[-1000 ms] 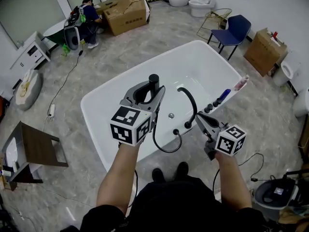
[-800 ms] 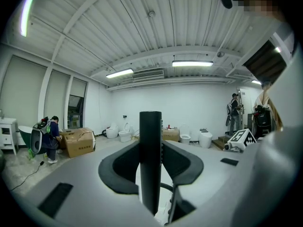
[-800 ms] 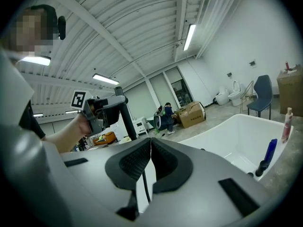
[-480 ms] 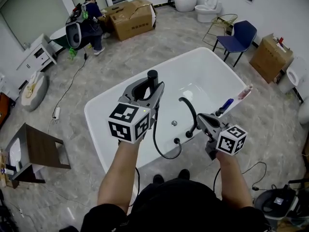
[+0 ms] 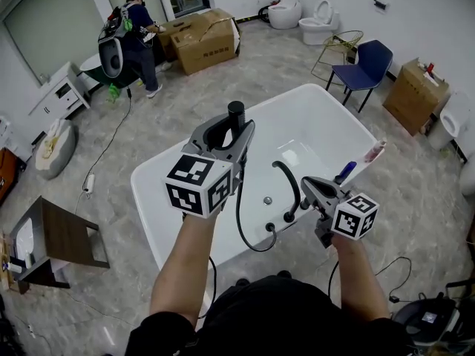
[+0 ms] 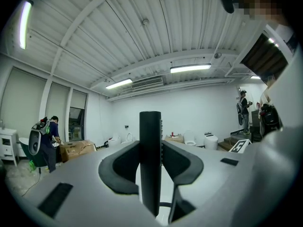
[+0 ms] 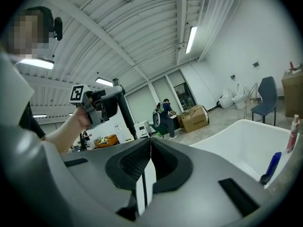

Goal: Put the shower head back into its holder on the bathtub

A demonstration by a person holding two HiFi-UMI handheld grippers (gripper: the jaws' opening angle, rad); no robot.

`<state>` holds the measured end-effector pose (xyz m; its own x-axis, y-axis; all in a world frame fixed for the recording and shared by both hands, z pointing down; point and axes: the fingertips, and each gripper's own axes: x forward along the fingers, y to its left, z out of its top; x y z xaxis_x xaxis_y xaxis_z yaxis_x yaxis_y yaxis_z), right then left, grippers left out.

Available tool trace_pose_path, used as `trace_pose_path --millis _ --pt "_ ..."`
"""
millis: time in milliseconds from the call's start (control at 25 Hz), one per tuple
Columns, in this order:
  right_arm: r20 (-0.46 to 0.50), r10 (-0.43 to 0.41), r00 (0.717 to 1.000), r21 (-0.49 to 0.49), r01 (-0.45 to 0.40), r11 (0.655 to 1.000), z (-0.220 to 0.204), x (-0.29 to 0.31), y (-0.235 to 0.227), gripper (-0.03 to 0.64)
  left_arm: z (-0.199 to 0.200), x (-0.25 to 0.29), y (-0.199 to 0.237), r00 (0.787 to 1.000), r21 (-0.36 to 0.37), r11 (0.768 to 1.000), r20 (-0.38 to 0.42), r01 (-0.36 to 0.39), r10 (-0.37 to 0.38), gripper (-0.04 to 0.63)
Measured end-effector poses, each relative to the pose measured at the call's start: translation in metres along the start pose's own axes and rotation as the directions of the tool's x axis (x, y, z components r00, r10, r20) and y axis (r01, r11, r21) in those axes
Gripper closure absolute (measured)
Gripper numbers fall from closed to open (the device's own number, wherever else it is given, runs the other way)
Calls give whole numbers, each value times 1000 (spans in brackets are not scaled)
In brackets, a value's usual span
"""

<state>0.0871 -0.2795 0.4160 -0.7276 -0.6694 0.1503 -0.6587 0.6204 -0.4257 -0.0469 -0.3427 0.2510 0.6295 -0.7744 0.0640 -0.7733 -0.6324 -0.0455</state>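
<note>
1. The shower head [image 5: 236, 113] stands upright between the jaws of my left gripper [image 5: 234, 124], above the bathtub [image 5: 326, 95].
2. Its hose [image 5: 245, 225] hangs to the near rim.
3. My right gripper [image 5: 306, 184] is just right of the spout [image 5: 288, 175].
4. Apparently two bottles [image 5: 345, 171] lie on the right rim.
5. A chair [image 5: 367, 58] stands behind the tub on the right, and a cardboard box [image 5: 208, 35] behind it on the left.

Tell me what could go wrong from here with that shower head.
1. The left gripper clamps only the slim black shower head, held upright above the bathtub. The pull of the hanging hose might twist it in the pads.
2. The hose loops beside the black faucet and could snag on it as the head comes down.
3. The shut right gripper hangs near the faucet. A swing toward the rim could knock the blue bottle.
</note>
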Motion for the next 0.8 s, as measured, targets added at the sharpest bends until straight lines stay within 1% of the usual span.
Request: trace_pose_path --millis 280,560,800 --pt "36 -13 999 7 13 1000 13 -9 -12 598 24 16 -10 999 30 999 36 21 -22 446" --pt "34 -10 999 3 10 1000 16 -14 -18 600 41 26 -21 997 45 998 67 32 -35 445" --pt "17 -8 1000 13 8 1000 14 -14 -23 600 70 32 -26 992 59 997 111 53 -59 446"
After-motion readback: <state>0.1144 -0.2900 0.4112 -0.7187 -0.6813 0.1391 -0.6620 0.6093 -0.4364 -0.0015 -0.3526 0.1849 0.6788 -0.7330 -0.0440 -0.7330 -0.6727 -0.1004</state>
